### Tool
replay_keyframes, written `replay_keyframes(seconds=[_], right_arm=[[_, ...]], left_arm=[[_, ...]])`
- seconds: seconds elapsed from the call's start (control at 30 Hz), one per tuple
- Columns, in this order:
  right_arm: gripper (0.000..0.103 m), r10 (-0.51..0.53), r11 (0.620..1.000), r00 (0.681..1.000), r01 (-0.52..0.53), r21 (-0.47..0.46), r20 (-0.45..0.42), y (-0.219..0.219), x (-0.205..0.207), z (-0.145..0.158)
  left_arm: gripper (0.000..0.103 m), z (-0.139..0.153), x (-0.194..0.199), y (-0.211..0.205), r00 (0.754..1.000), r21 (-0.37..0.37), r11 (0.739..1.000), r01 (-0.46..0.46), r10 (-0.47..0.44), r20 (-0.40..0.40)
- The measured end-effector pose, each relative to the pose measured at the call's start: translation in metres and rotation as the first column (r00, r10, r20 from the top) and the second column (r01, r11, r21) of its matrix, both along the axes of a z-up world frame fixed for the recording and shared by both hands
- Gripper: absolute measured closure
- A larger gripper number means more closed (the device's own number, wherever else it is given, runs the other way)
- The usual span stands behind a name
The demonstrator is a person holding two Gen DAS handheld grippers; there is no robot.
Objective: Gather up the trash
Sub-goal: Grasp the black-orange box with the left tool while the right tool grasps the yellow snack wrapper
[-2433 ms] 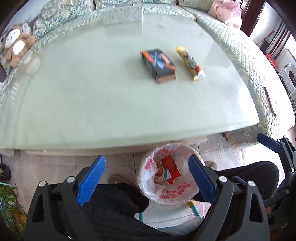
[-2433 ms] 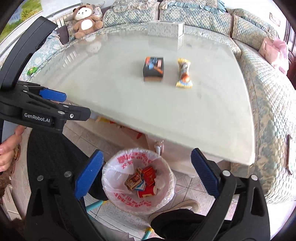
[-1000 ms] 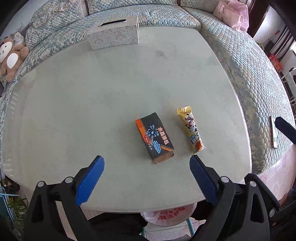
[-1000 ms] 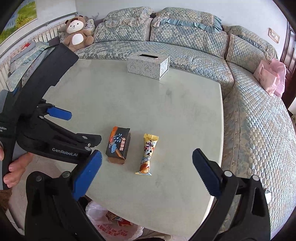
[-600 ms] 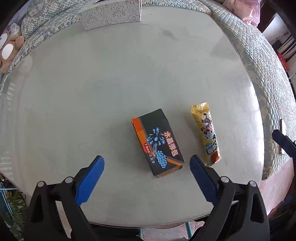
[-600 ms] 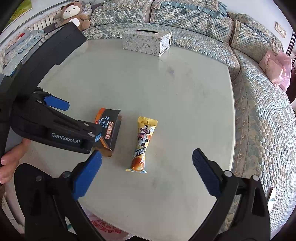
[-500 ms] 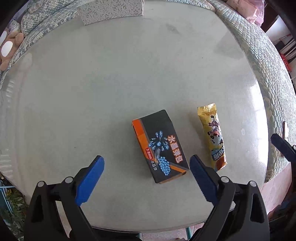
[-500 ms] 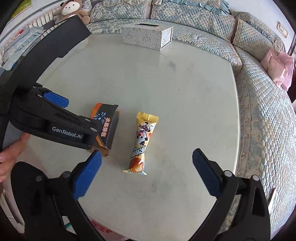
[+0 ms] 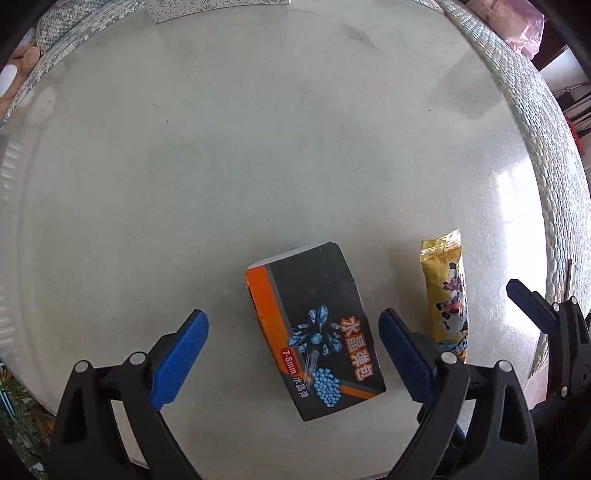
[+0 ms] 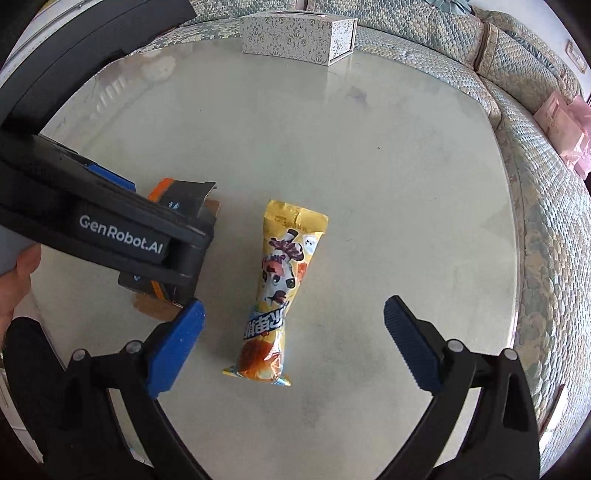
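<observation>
A black and orange box (image 9: 314,328) lies flat on the pale table (image 9: 221,166). My left gripper (image 9: 291,347) is open, low over the table, with the box between its blue fingers. A yellow snack wrapper (image 10: 279,288) lies to the right of the box; it also shows in the left wrist view (image 9: 447,295). My right gripper (image 10: 291,339) is open just above the wrapper, which lies between its fingers. In the right wrist view the left gripper's black body hides most of the box (image 10: 184,201).
A patterned tissue box (image 10: 295,35) stands at the table's far edge. A quilted sofa (image 10: 546,206) curves round the back and right of the table. A pink bag (image 10: 565,125) lies on the sofa.
Both grippers have moved from the trash bin under the table, up and forward over the tabletop, then down. The box and the wrapper now lie between the open fingers.
</observation>
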State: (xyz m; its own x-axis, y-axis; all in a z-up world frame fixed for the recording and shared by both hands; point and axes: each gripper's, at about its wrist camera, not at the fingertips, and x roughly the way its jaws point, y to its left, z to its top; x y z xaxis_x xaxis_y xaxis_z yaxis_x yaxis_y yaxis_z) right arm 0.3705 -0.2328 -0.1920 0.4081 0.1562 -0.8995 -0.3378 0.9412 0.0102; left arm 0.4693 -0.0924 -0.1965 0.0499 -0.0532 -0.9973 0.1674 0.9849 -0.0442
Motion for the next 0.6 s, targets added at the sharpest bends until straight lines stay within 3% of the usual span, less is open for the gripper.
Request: replay_keyframes(seconds=[0.23, 0.3, 0.43, 0.6], right_arm=[[0.009, -0.005, 1.000, 1.000, 0.005, -0.012, -0.011, 0.002, 0.002, -0.013], [0.022, -0.007, 1.000, 1.000, 0.006, -0.011, -0.021, 0.001, 0.005, -0.015], [0.030, -0.012, 1.000, 1.000, 0.012, -0.004, -0.012, 0.001, 0.006, -0.013], [0.053, 0.005, 1.000, 1.000, -0.005, -0.003, -0.004, 0.005, 0.002, -0.010]], left_arm=[[0.013, -0.010, 0.005, 0.004, 1.000, -0.015, 1.000, -0.023, 0.023, -0.016], [0.015, -0.014, 0.004, 0.009, 0.999, -0.014, 1.000, -0.028, 0.028, -0.015], [0.018, -0.015, 0.001, 0.016, 1.000, -0.003, 1.000, -0.015, 0.015, -0.011], [0.031, -0.010, 0.000, 0.019, 1.000, 0.020, 1.000, -0.016, 0.016, -0.001]])
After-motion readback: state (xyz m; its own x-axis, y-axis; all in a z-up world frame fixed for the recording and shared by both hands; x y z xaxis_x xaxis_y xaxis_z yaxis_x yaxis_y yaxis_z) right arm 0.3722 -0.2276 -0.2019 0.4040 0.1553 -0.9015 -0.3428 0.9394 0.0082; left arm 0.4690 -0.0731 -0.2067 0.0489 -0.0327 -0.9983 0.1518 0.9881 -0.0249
